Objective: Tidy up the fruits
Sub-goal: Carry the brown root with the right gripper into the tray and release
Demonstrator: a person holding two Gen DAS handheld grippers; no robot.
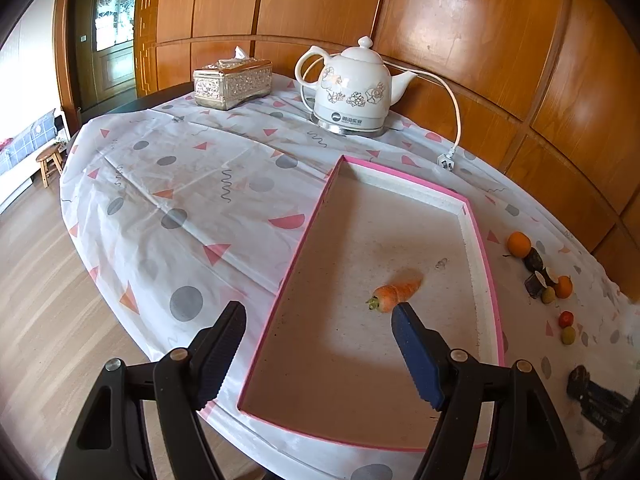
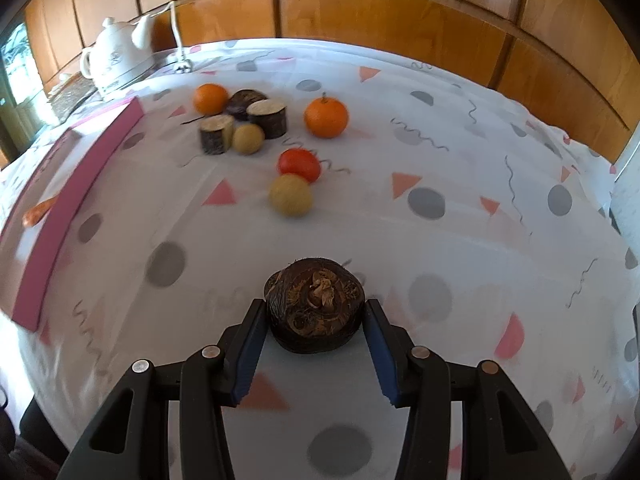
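Your pink tray point(image 1: 482, 248) holds the carrot point(image 1: 396, 293), long axis across, green stub pointing left. Your left gripper point(image 1: 318, 326) hangs wide open and empty above it. Your right gripper point(image 2: 315, 314) clamps the dark round fruit point(image 2: 316, 308) on the tablecloth point(image 2: 460, 152).

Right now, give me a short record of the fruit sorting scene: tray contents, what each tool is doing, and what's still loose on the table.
tray: pink-rimmed tray, holds one carrot
left tool: left tool open over the tray, holding nothing
right tool: right tool closed on a dark brown water chestnut
loose on tablecloth: two oranges, red tomato, two pale round fruits, three dark cut pieces
background: white kettle, tissue box
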